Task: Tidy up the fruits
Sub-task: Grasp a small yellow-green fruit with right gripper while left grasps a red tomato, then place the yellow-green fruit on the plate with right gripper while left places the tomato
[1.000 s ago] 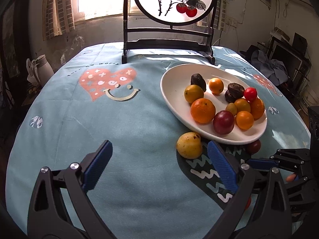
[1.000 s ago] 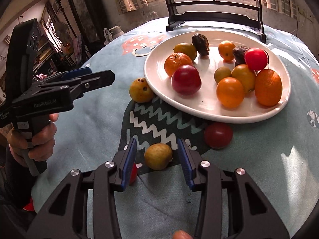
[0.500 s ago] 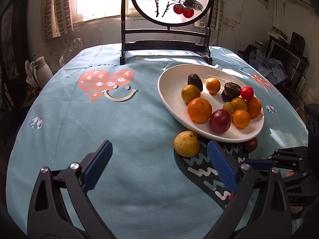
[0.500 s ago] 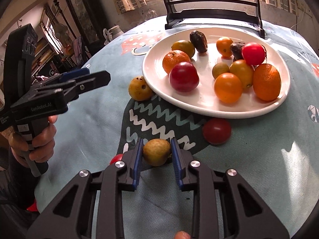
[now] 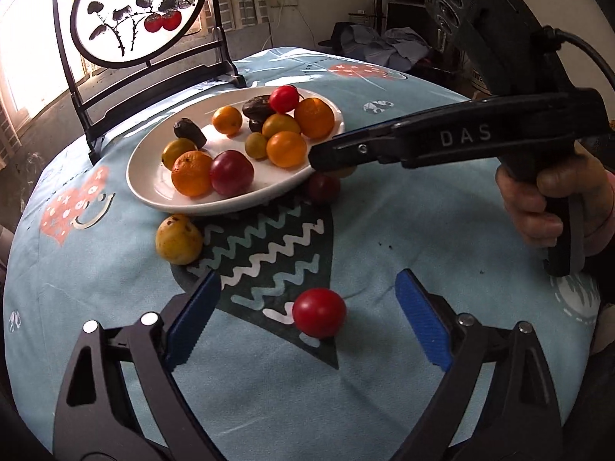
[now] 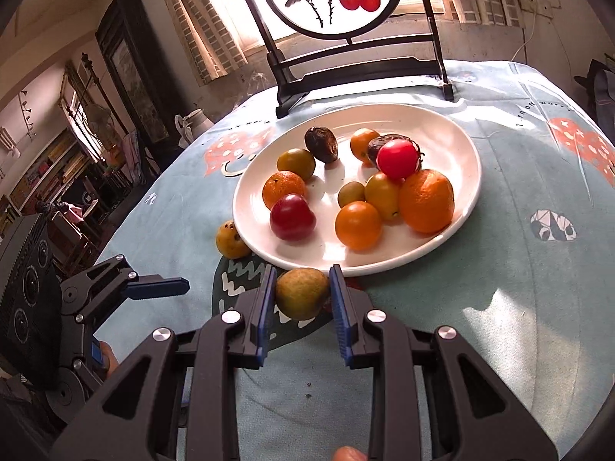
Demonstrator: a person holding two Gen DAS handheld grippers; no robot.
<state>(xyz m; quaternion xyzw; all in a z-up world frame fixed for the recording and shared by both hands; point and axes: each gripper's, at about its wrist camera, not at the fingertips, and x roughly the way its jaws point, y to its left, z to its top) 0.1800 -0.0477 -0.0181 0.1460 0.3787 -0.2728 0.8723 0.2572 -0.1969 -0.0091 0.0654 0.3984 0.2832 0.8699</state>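
In the left wrist view, the left gripper had swung away from the yellow pear-like fruit it faced a second before and now framed a small red fruit lying alone on the blue tablecloth. Its jaws had just been closing a little but stood wide apart, the red fruit between them and touched by neither pad. The right gripper crossed the upper right of this view, its tip at the rim of the white plate, above a dark red fruit beside that rim; the right hand held its handle. In the right wrist view, the right gripper had gone from open around the greenish-yellow fruit to clamped on it, both blue pads pressing its sides, and the plate now sat just beyond the fruit, nearer than before. This suggested the fruit was being carried toward the plate, where most of the fruits already lay, leaving three fruits on the cloth to gather.
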